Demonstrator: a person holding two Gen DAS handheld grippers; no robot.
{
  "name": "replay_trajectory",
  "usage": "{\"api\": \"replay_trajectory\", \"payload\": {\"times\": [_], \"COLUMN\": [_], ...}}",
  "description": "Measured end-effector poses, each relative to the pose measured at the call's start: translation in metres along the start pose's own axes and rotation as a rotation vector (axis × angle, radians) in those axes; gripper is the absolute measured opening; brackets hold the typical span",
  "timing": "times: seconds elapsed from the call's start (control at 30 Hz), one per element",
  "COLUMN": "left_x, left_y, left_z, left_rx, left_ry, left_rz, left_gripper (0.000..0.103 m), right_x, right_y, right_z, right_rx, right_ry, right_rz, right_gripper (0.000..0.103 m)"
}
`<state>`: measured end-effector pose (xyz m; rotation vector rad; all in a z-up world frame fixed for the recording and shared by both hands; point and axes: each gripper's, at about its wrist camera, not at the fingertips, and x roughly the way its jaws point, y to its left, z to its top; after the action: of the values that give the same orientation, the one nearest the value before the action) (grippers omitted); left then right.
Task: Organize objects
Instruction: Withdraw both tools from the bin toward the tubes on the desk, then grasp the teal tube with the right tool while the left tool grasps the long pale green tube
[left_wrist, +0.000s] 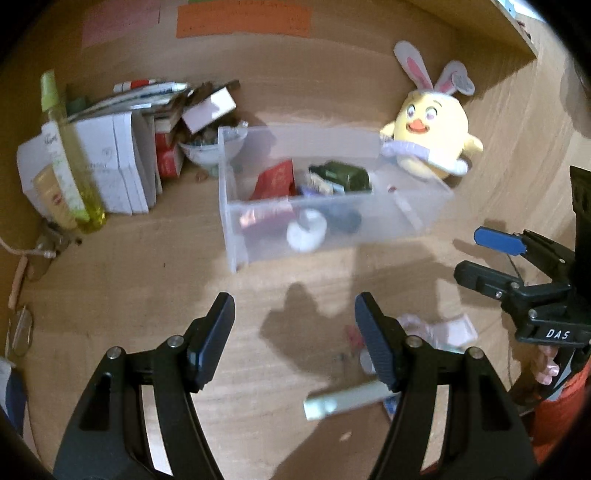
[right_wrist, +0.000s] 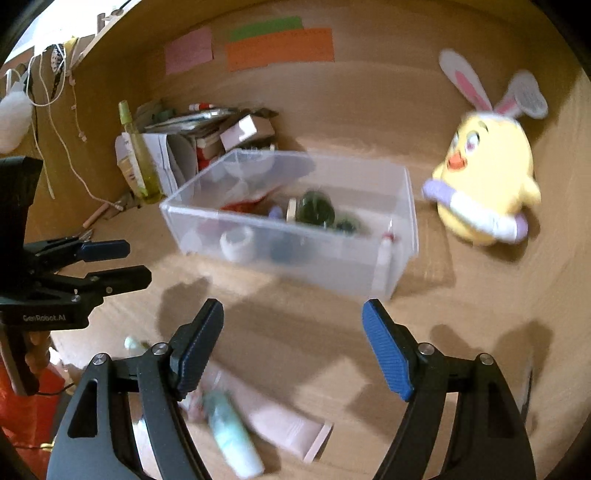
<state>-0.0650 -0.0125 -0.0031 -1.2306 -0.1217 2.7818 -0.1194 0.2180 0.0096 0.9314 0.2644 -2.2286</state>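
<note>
two grippers are held over the desk (left_wrist: 110, 266), both with jaws parted and nothing between them: the left gripper (left_wrist: 295, 339) and the right gripper (right_wrist: 291, 347). a clear bin (left_wrist: 332, 221), already partly filled, stands toward the desk's back, ahead of both. loose items are left near the desk's front edge, below the jaws: a pale green tube (right_wrist: 232, 432) lies just under the right gripper's left finger, its long axis running away from the bin and slanted across the jaw line; a pink packet (right_wrist: 284, 421) lies touching or just beside it. the same tube (left_wrist: 347, 400) is seen by the left gripper's right finger. the right gripper is judged nearer; a wrist turn would probably be needed to span the tube's width.
</note>
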Motion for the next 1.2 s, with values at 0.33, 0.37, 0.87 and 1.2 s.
{"api": "replay_trajectory", "payload": {"times": [0.33, 0.37, 0.87, 1.2], "left_x": [0.005, 0.005, 0.017, 0.035], "left_y": [-0.018, -0.021, -0.036, -0.052], "left_z": [-0.031, -0.034, -0.046, -0.036], "left_rx": [0.0, 0.01, 0.158, 0.242], "left_ry": [0.056, 0.06, 0.132, 0.156], "left_rz": [-0.087, -0.094, -0.105, -0.12], "left_gripper": [0.067, 0.067, 0.067, 0.067], "right_x": [-0.006, -0.008, 0.002, 0.006], "right_y": [0.014, 0.015, 0.03, 0.03], "right_z": [-0.047, -0.051, -0.067, -0.065], "right_rx": [0.03, 0.026, 0.006, 0.006], "right_ry": [0.071, 0.072, 0.114, 0.104], "right_rz": [0.012, 0.011, 0.007, -0.017], "right_gripper": [0.075, 0.075, 0.049, 0.023]}}
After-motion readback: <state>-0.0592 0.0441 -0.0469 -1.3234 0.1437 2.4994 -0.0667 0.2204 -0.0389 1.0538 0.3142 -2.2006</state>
